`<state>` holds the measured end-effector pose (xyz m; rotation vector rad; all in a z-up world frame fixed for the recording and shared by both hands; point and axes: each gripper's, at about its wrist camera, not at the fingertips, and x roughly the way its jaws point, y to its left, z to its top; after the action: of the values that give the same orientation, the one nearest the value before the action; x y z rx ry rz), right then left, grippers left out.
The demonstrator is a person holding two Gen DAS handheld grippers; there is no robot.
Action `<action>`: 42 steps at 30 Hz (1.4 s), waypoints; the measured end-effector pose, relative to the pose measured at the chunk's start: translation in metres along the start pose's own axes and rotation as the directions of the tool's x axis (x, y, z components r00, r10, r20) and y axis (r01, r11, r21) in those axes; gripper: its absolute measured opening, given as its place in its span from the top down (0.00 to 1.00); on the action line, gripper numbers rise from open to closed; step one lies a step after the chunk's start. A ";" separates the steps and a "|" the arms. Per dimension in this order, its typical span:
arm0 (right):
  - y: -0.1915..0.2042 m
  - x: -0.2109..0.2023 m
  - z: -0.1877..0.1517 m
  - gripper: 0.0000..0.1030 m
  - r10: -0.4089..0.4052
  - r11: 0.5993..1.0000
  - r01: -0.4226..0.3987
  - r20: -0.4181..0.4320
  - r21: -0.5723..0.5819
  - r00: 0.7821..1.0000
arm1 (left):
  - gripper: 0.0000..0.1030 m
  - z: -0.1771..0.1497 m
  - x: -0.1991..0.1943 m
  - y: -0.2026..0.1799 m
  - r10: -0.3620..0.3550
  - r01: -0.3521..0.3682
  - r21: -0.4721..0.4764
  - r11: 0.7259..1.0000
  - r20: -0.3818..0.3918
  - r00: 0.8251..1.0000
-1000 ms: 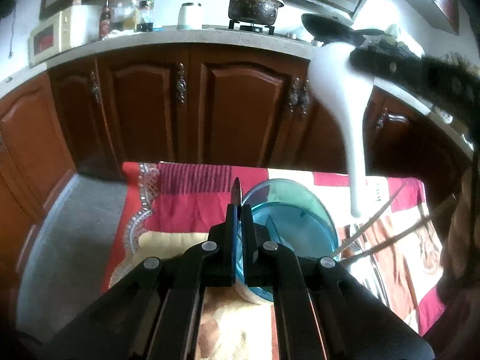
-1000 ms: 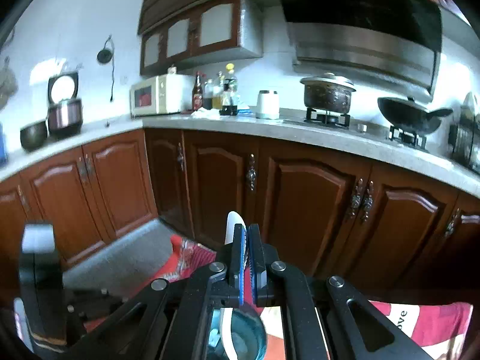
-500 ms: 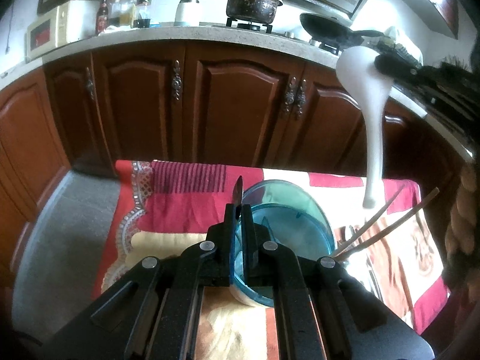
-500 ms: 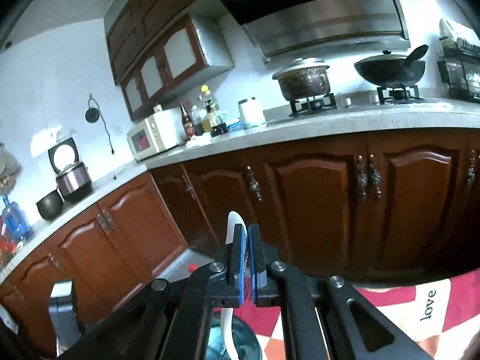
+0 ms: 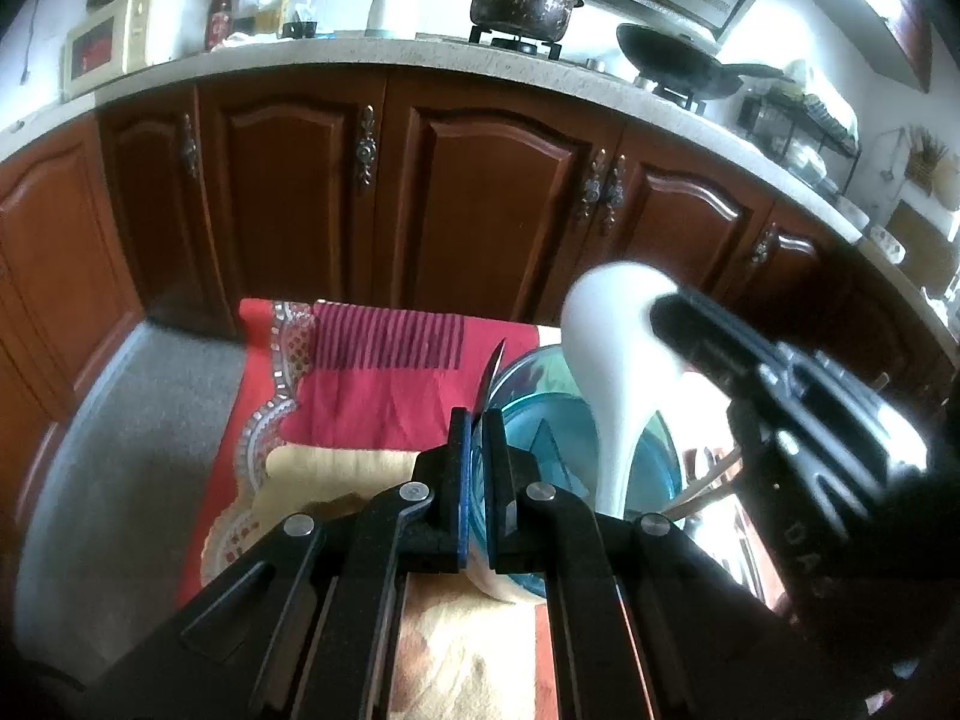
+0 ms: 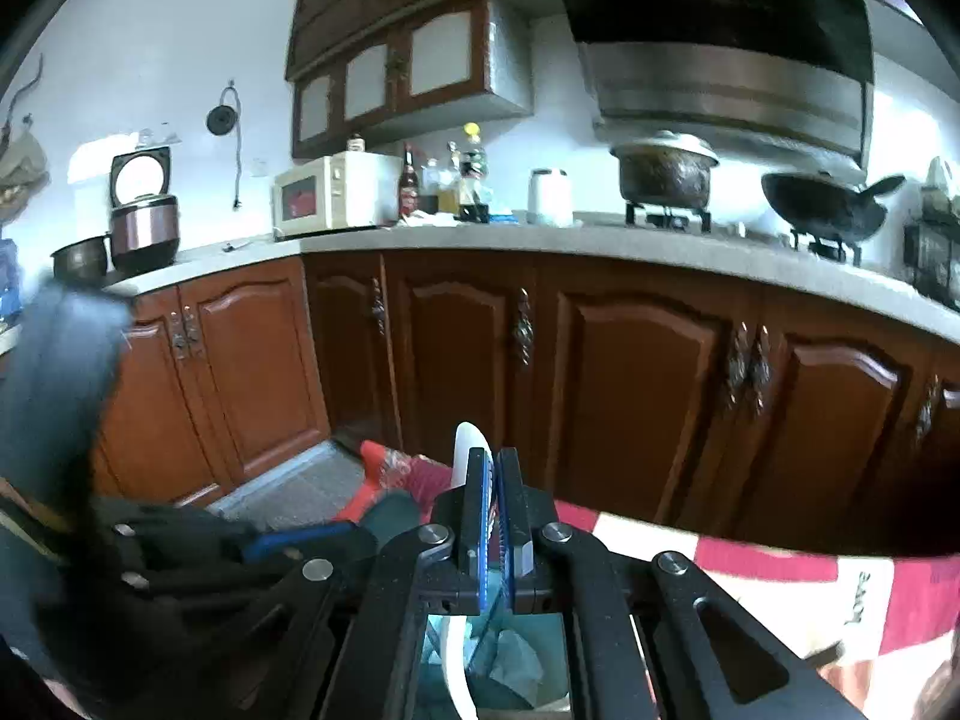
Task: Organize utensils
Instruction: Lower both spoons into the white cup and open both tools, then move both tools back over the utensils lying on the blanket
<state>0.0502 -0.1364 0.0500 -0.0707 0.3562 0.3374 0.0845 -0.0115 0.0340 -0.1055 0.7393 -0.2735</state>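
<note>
The white spoon was hanging bowl-end up over the blue container, its handle reaching down into the container's mouth; the right gripper had it clamped at the bowl, coming in from the right side of the left wrist view and tilted down toward the container; in its own view the right gripper had both blue pads squeezed flat on the spoon, with the white handle showing below between the arms and the container straight underneath; the left gripper sat level at the container's left rim, fingers pinched tight on a thin dark knife blade that poked up and forward past the tips; so one spoon, one knife, one container, two grippers, both closed on something; the left view was the only one showing the blade, plus a couple of chopsticks leaning out just right of the container, and most of the red patterned cloth it all sat on; the right view only caught the cloth's far edge, but it did show the left gripper's dark body low on the left, very blurry, and more of the kitchen: a rice cooker, a microwave, one pot and one wok on the stove; brown cabinets ran behind everything.
</note>
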 end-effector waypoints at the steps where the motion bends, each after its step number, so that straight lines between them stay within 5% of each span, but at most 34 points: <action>1: -0.004 0.002 -0.005 0.98 0.000 1.000 0.000 -0.004 0.024 1.000 | 0.99 -0.001 0.000 0.000 0.001 -0.001 0.000 1.000 -0.001 1.000; 8: -0.024 -0.007 -0.026 0.98 0.053 0.991 -0.043 -0.077 0.128 0.996 | 0.98 -0.004 -0.002 -0.003 -0.004 0.004 0.018 1.000 0.004 1.000; 13: -0.025 -0.005 -0.037 0.98 0.065 0.991 -0.043 -0.180 0.126 0.982 | 0.63 -0.006 -0.009 -0.005 -0.011 0.011 0.018 1.000 0.004 1.000; 20: -0.033 -0.026 -0.041 0.94 0.083 0.985 -0.047 -0.217 0.165 0.973 | 0.61 -0.013 -0.033 -0.007 -0.010 0.009 0.022 1.000 0.011 1.000; 23: -0.033 -0.041 -0.037 0.64 0.071 0.987 -0.039 -0.203 0.157 0.977 | 0.60 -0.020 -0.046 -0.012 -0.006 0.006 0.036 0.999 0.016 1.000; 32: -0.029 -0.092 -0.029 0.64 0.060 0.988 -0.036 -0.160 0.150 0.985 | 0.60 -0.044 -0.074 -0.037 0.033 -0.037 0.103 0.994 0.032 0.999; 42: -0.057 -0.139 -0.050 0.61 -0.044 0.983 0.078 -0.196 0.168 0.980 | 0.60 -0.069 -0.083 -0.080 0.017 -0.021 0.175 0.984 0.024 1.000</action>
<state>-0.0696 -0.2397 0.0530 0.0587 0.5723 0.2376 -0.0378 -0.0642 0.0525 0.0656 0.6902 -0.3179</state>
